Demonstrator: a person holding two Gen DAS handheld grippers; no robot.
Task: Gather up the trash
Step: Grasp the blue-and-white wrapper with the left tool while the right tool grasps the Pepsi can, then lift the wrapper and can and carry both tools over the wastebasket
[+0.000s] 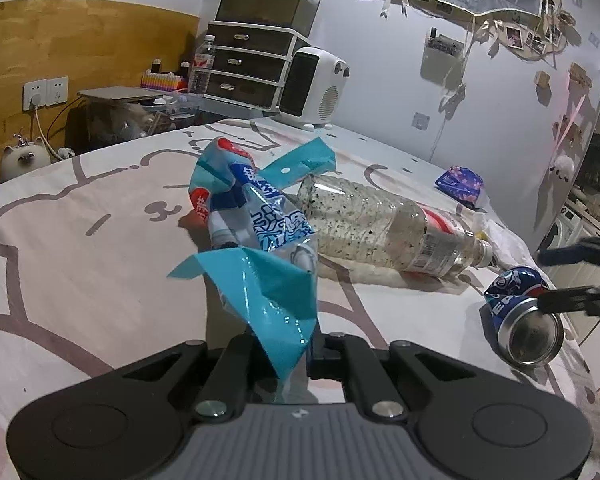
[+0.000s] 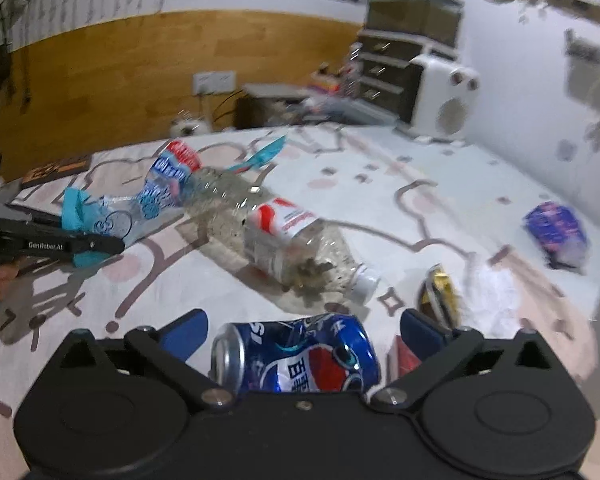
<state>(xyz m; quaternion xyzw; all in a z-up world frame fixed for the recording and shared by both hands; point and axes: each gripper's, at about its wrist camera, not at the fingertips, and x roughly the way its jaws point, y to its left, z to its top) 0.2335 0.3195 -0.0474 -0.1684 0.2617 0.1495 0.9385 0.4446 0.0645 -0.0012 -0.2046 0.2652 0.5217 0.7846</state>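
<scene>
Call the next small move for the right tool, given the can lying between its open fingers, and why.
Probably close the right tool on the blue soda can. The can lies on its side on the printed cloth between the blue pads, which stand wide and apart from it. The left tool is already shut on the blue plastic wrapper, so it is busy.

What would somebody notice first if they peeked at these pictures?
Probably the crinkly blue plastic wrapper, pinched at its near end by the left claw and lying across the cartoon-print sheet. Next, the big clear bottle on its side behind it, and the dented blue soda can between the open right claw.
</scene>
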